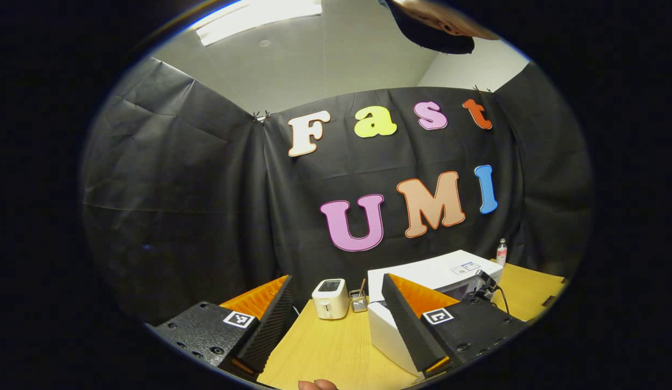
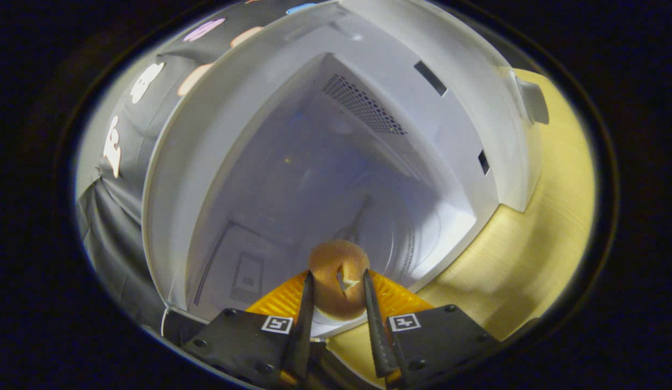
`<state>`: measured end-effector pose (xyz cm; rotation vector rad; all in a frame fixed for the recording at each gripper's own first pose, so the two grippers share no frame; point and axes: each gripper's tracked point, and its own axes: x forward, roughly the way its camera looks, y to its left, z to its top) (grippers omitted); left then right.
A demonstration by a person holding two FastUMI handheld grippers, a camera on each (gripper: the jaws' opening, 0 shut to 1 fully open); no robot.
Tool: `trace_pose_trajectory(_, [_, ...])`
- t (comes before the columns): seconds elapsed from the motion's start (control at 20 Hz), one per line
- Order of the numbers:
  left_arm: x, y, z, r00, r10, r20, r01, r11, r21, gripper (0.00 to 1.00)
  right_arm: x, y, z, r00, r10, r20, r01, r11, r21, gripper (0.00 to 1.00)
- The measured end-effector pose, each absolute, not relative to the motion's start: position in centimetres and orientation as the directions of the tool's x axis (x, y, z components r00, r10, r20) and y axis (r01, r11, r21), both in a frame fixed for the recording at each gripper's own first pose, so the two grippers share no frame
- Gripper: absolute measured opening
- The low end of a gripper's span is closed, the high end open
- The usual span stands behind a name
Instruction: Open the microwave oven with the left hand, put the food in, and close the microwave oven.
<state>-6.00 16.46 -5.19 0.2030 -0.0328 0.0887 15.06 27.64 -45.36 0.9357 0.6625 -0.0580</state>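
A ceiling light panel (image 1: 259, 19) glares in the left gripper view; both views bend at their edges, and the microwave cavity (image 2: 325, 179) looks dim and soft.

Your table (image 1: 336, 341) looks like light wood-grain laminate, smooth w/ a slight sheen. Microwave (image 1: 422, 273) shell reads as white painted metal or plastic, semi-gloss; in your right gripper view its cavity (image 2: 325, 179) is smooth and pale, w/ perforated vent patches. Toaster (image 1: 331, 299) is glossy white plastic. Doughnut (image 2: 338, 279) looks matt, soft, bready. Booth wall (image 1: 195, 189) is creased matt black cloth.
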Motion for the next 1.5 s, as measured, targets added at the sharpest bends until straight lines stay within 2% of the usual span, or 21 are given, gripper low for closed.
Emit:
trace_pose_trajectory(0.15, [-6.0, 16.7, -5.1, 0.995, 0.087, 0.04, -0.094, 0.974, 0.205, 0.96, 15.5, 27.1, -45.4, 0.809, 0.196, -0.554, 0.354, 0.591, 0.725, 0.5])
trace_pose_trajectory(0.2, [-6.1, 16.8, -5.2, 0.995, 0.088, 0.038, -0.094, 0.974, 0.205, 1.0, 15.7, 27.2, -45.6, 0.81, 0.19, -0.554, 0.359, 0.585, 0.727, 0.43])
trace_pose_trajectory(0.3, [-6.0, 16.9, -5.4, 0.995, 0.091, 0.034, -0.096, 0.974, 0.203, 1.0, 16.0, 26.9, -46.1, 0.806, 0.17, -0.568, 0.382, 0.583, 0.717, 0.58])
trace_pose_trajectory(0.35, [-5.9, 16.9, -5.5, 0.995, 0.094, 0.032, -0.099, 0.975, 0.201, 0.96, 15.8, 26.8, -46.0, 0.805, 0.166, -0.569, 0.386, 0.582, 0.716, 0.58])
trace_pose_trajectory(0.4, [-5.9, 16.9, -5.4, 0.995, 0.095, 0.03, -0.099, 0.975, 0.2, 0.97, 16.0, 26.8, -46.0, 0.807, 0.161, -0.568, 0.387, 0.582, 0.715, 0.89])
trace_pose_trajectory(0.45, [-6.0, 16.9, -5.4, 0.995, 0.095, 0.031, -0.099, 0.975, 0.2, 0.97, 16.2, 26.7, -45.9, 0.81, 0.157, -0.565, 0.387, 0.58, 0.717, 0.83])
trace_pose_trajectory(0.7, [-5.8, 16.4, -5.3, 0.996, 0.081, 0.036, -0.086, 0.978, 0.192, 0.96, 15.7, 25.5, -45.8, 0.812, 0.124, -0.57, 0.387, 0.617, 0.686, 0.87])
trace_pose_trajectory(0.75, [-5.7, 16.1, -5.3, 0.997, 0.075, 0.036, -0.08, 0.98, 0.184, 1.0, 15.3, 25.4, -45.7, 0.813, 0.127, -0.568, 0.376, 0.63, 0.679, 0.87])
trace_pose_trajectory(0.8, [-5.5, 16.0, -5.5, 0.997, 0.071, 0.033, -0.076, 0.982, 0.175, 0.96, 15.0, 25.1, -45.5, 0.816, 0.128, -0.564, 0.364, 0.645, 0.672, 0.87])
trace_pose_trajectory(0.85, [-5.4, 15.8, -5.8, 0.997, 0.067, 0.028, -0.071, 0.984, 0.165, 0.96, 14.7, 24.7, -45.2, 0.821, 0.125, -0.557, 0.35, 0.661, 0.664, 0.92])
trace_pose_trajectory(0.9, [-5.3, 15.7, -6.1, 0.998, 0.063, 0.026, -0.066, 0.986, 0.153, 0.97, 14.3, 24.4, -44.9, 0.826, 0.133, -0.548, 0.327, 0.678, 0.658, 0.87])
trace_pose_trajectory(1.25, [-4.9, 15.4, -8.6, 0.998, 0.058, -0.009, -0.057, 0.994, 0.089, 0.97, 10.5, 20.6, -40.9, 0.857, 0.162, -0.489, 0.186, 0.788, 0.587, 0.87])
trace_pose_trajectory(1.5, [-4.7, 13.6, -9.7, 1.0, 0.025, -0.008, -0.025, 0.997, 0.07, 0.98, 8.3, 16.2, -35.6, 0.894, 0.168, -0.417, 0.056, 0.879, 0.473, 0.87])
